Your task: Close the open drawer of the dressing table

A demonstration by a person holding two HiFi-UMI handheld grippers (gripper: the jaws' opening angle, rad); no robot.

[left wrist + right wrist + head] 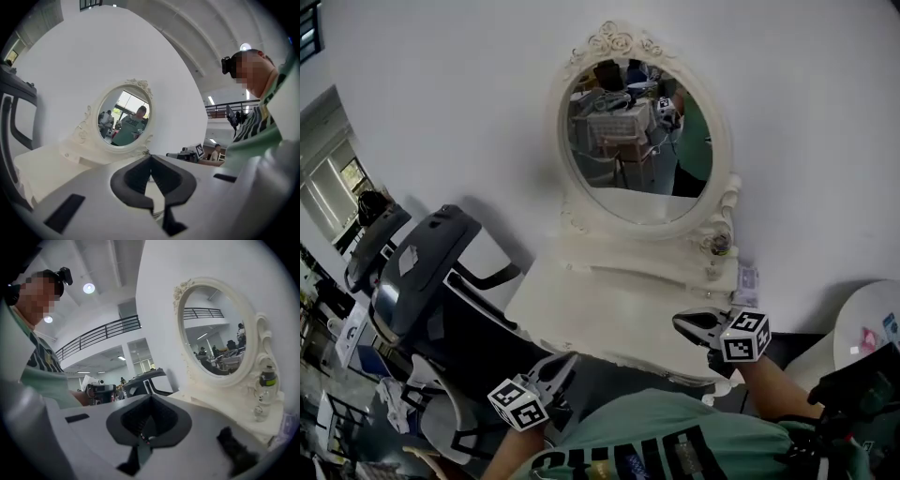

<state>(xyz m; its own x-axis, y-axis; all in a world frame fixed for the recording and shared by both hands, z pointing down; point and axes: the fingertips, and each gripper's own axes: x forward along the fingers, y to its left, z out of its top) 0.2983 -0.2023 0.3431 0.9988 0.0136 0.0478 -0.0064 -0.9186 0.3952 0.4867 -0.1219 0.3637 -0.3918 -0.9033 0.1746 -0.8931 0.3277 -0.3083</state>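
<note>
Before one white dressing table (609,314) with one oval mirror (637,141), two grippers hover: left gripper (565,364) and right gripper (682,323), both with jaws pressed together, holding nothing.

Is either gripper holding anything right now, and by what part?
Nothing held: left gripper and right gripper are both shut, with nothing between the jaws.

We see a black office chair (422,272) at the left with a second dark chair (370,234) behind it, both before a plain white wall (441,112) and near a window (337,187). A small bottle (267,378) with a dark top stands upright. We also make out a railing (98,336) along an upper floor, with round ceiling lamps (89,288) above it.
</note>
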